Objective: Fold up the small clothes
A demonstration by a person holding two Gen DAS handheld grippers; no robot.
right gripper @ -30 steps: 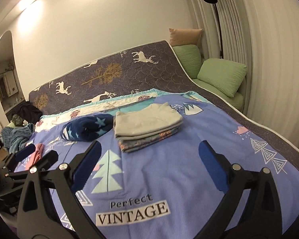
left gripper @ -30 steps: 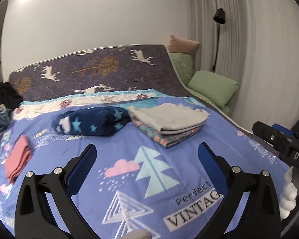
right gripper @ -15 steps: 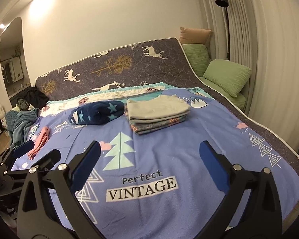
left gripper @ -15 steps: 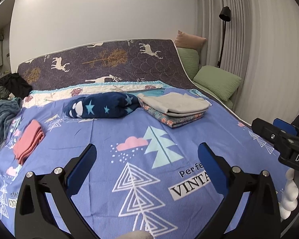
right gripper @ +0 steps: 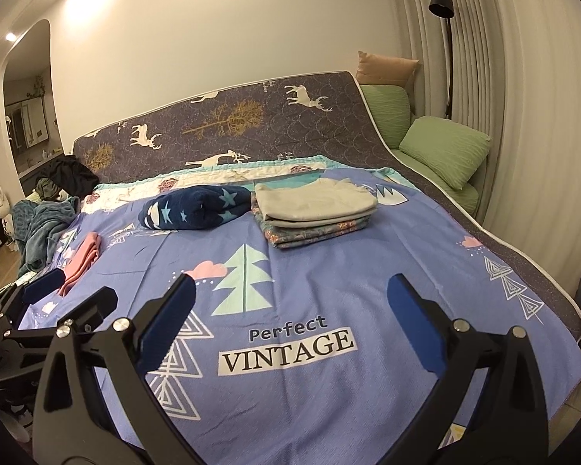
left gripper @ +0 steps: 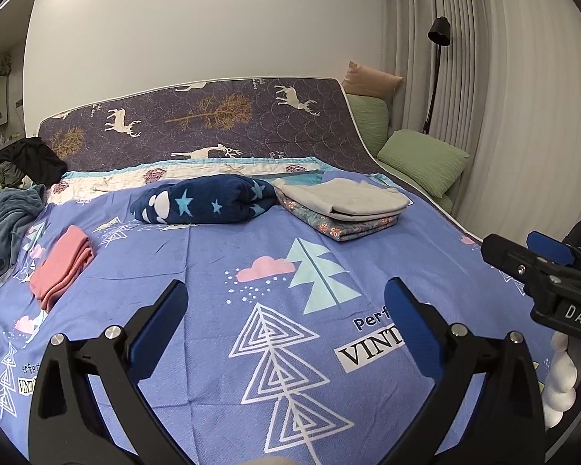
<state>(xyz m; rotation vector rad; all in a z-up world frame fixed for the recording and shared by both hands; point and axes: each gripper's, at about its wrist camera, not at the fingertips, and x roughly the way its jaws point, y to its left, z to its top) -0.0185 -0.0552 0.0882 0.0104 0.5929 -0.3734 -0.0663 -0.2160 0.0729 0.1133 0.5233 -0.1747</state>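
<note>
A folded stack [left gripper: 344, 209] [right gripper: 313, 209], grey cloth on top of floral cloth, lies at the far middle of the blue bedspread [left gripper: 220, 271] [right gripper: 329, 283]. A rolled navy star garment [left gripper: 205, 203] [right gripper: 197, 207] lies left of it. A folded pink garment [left gripper: 62, 267] [right gripper: 82, 257] lies at the left. My left gripper [left gripper: 286, 302] is open and empty, above the near part of the bed. My right gripper [right gripper: 290, 302] is open and empty too; it also shows at the right edge of the left wrist view [left gripper: 542, 267].
A teal blanket heap [left gripper: 4, 224] [right gripper: 38, 228] and dark clothes [left gripper: 35, 159] [right gripper: 67, 174] lie at the bed's left. Green pillows [left gripper: 422, 161] [right gripper: 445, 151] and a black floor lamp [left gripper: 437, 58] [right gripper: 443, 19] stand at the right by the curtain. The deer-print headboard [left gripper: 213, 120] rises behind.
Both grippers have pulled back from the folded clothes, so more of the bedspread shows in front. Both stay open and empty. The clothes have not moved.
</note>
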